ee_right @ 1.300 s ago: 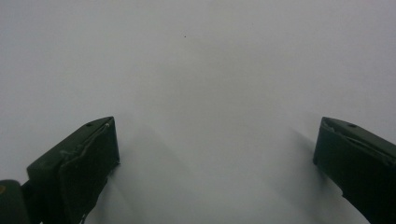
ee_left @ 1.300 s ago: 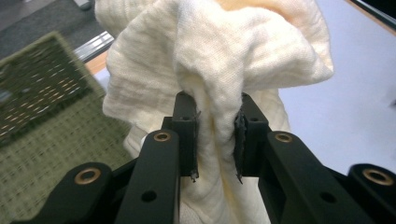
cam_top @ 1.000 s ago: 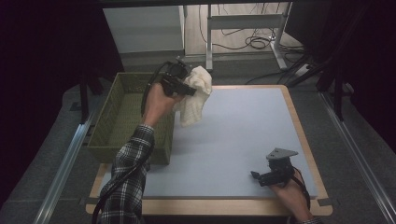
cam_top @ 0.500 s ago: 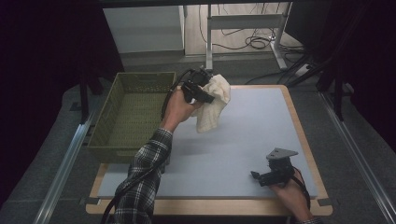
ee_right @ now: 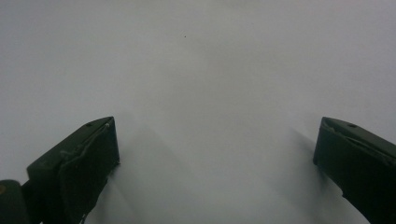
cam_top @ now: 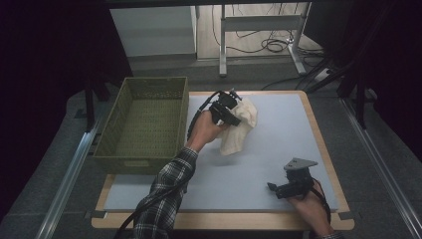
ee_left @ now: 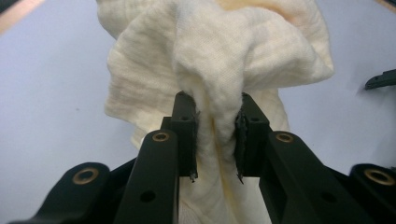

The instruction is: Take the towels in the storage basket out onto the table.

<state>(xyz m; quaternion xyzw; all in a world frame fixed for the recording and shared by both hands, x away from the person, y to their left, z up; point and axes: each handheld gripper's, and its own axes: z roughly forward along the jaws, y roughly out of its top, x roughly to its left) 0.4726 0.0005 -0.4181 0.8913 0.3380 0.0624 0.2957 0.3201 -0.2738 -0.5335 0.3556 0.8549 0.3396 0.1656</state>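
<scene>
Left gripper (cam_top: 233,115) holds a crumpled cream cloth (cam_top: 240,127) over the pale blue worktop (cam_top: 278,134).
Its fingers (ee_left: 184,126) pinch a fold; the right gripper (cam_top: 273,188) rests, fingers wide, beside nothing.

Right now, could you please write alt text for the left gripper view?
The left gripper pinches a bunched fold of a cream waffle-weave cloth between its two black jaws. The cloth hangs crumpled above a pale blue-grey table mat.
</scene>
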